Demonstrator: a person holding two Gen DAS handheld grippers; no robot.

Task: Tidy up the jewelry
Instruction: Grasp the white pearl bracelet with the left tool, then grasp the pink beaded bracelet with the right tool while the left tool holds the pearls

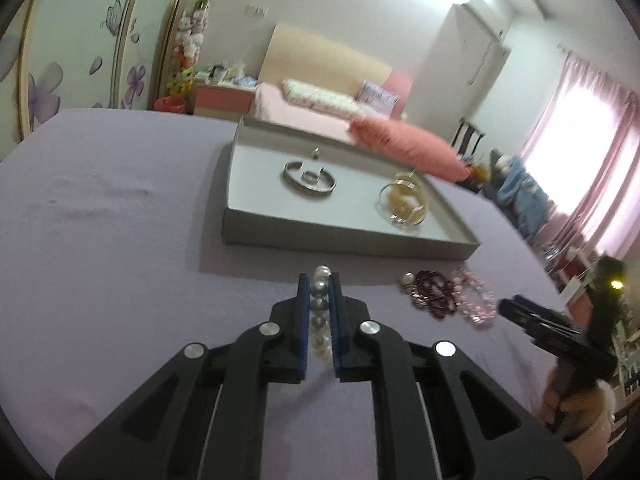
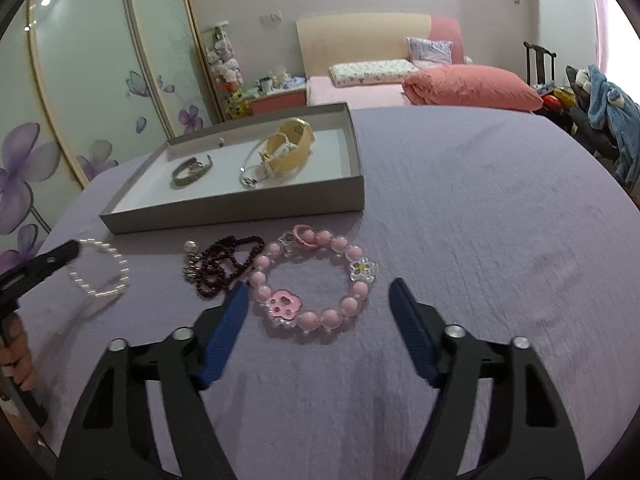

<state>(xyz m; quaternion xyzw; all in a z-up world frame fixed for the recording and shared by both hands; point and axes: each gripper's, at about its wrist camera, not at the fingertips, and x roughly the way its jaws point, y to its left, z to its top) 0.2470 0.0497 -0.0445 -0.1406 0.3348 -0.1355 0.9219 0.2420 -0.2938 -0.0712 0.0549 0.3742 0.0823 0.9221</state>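
My left gripper (image 1: 319, 280) is shut on a pearl bracelet (image 1: 321, 312) and holds it above the purple cloth, in front of the grey tray (image 1: 344, 242); it also shows in the right wrist view (image 2: 98, 270). My right gripper (image 2: 318, 290) is open, its fingers either side of a pink bead bracelet (image 2: 312, 276) with a paw charm, lying on the cloth. A dark red bead bracelet (image 2: 228, 264) lies just left of it. In the tray (image 2: 240, 210) lie a silver bangle (image 2: 190, 172), a yellow watch (image 2: 286, 148) and a small ring (image 2: 221, 142).
The purple cloth (image 2: 480, 240) covers the table. A small pearl charm (image 2: 190, 246) lies beside the dark bracelet. A bed with a pink pillow (image 2: 468, 86) stands behind the table, and wardrobe doors (image 2: 80, 80) at the left.
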